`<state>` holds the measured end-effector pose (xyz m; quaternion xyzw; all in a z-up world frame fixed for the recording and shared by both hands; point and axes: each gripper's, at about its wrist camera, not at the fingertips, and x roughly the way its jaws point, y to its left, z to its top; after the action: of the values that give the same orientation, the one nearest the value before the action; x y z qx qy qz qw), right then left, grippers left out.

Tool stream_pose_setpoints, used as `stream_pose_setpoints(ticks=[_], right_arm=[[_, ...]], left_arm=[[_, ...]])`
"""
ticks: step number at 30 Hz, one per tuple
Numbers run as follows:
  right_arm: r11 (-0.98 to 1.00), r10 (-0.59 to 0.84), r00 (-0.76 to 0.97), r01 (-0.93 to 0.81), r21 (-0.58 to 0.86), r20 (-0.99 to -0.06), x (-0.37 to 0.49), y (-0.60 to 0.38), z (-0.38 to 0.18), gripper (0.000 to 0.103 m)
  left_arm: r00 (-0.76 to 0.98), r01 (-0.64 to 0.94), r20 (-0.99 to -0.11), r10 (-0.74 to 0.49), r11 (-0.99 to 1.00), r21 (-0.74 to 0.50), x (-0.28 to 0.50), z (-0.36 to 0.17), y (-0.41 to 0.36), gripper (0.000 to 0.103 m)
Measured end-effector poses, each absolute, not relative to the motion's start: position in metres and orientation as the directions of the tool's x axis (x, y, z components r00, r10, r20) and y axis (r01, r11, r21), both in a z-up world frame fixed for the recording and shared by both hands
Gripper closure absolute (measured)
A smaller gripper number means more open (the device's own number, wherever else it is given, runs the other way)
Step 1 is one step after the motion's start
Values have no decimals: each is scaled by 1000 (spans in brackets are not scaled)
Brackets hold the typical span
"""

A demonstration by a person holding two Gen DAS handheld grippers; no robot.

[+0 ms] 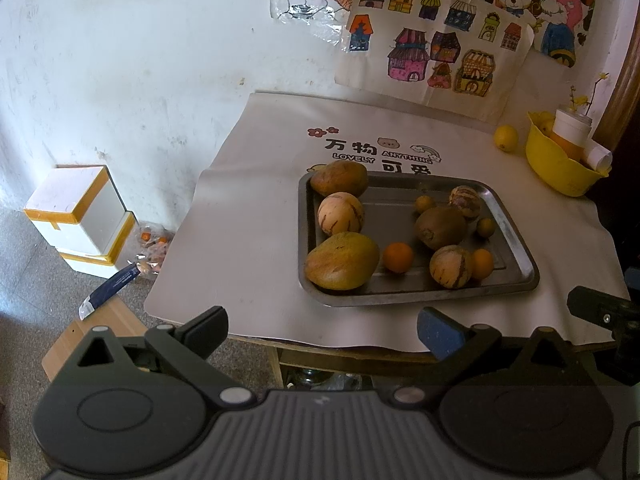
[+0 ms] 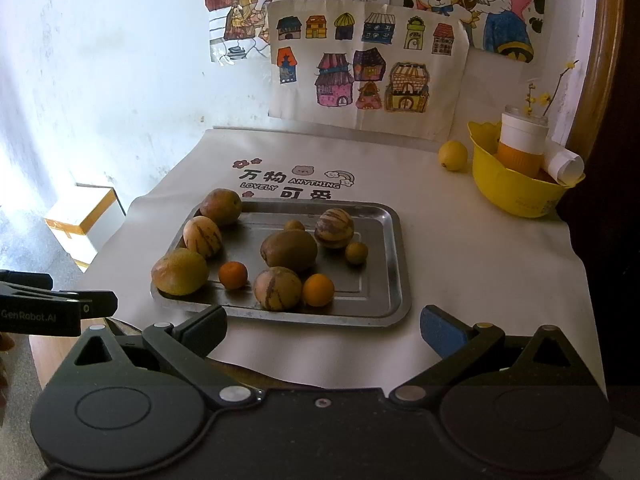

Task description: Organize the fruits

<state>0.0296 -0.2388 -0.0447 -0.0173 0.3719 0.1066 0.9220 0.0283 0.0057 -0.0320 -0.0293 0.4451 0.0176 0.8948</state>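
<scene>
Broadly, we see a white mat [image 1: 260, 216] spread over the table, hanging a little past the near edge, and on it a metal tray [image 1: 516, 248] whose long axis runs left to right across both views. Only the left wrist view shows the floor beside the table, with stacked white boxes [image 1: 80, 216] taped in yellow; only the right wrist view shows the bare mat to the right of the tray in full, stretching to the yellow bowl [image 2: 512, 192] at the far right corner.

On the tray's left side lie the biggest fruits: a green-brown mango [image 2: 179, 271] at the near corner, its long axis lying across, and a brown mango [image 2: 221, 206] at the far corner over the rim. Between them sits a striped melon [image 2: 202, 237]. A kiwi [image 2: 289, 250] lies mid-tray with two more striped melons (one nearer [image 2: 277, 289], one farther [image 2: 334, 227]). Smaller still are two oranges [image 2: 233, 275] [image 2: 318, 289] near the front rim. A lemon [image 2: 453, 155] rests on the mat beside the bowl, well apart from the tray.

Our left gripper [image 1: 322, 332] hangs before the tray's near edge with fingers spread wide, nothing between them; our right gripper [image 2: 324, 330] is likewise spread and bare, just short of the tray's front rim.
</scene>
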Motion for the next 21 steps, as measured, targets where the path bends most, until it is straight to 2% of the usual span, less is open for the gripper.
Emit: stream_pose_setpoints(ticks=[21], right_arm=[[976,184,695,-212,46,-695,24,-239,-48,1]], left_arm=[[590,-63,-807,6,997,-38,23,-38,6,0]])
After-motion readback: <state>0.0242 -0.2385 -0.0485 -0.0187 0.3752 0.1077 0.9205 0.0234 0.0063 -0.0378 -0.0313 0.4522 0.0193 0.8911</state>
